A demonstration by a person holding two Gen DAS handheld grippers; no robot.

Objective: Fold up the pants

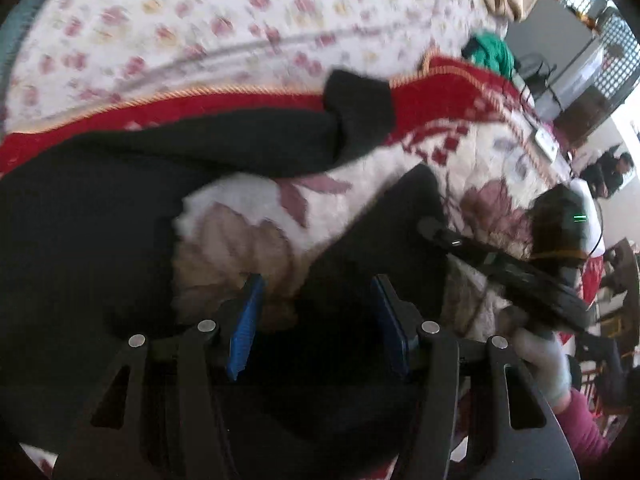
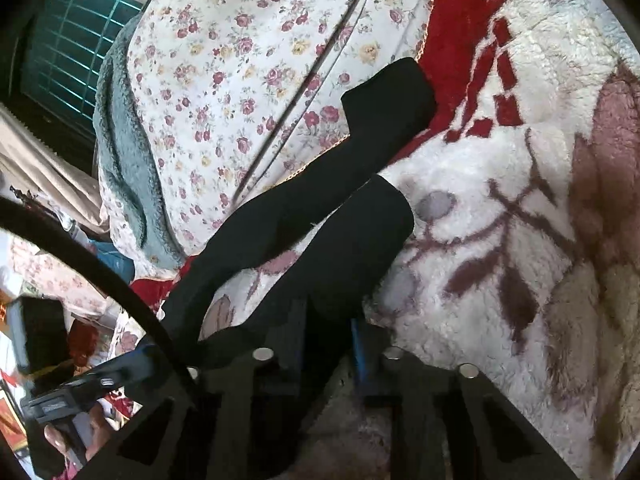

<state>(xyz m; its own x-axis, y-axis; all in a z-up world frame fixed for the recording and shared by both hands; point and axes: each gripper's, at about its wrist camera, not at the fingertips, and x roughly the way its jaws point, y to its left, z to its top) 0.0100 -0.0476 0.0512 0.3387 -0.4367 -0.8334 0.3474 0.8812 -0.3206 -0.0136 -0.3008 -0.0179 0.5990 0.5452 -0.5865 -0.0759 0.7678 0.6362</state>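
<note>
Over the black pants (image 1: pixel 100 208), left jaws gape; right jaws clamp the fabric.

Left hand-held gripper (image 1: pixel 316 320) agape, right (image 2: pixel 326 344) clamped.

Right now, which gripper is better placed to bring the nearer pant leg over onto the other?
Right. The right gripper appears shut on the black pants at the nearer leg. The left gripper is open above the pants, gripping nothing.
</note>
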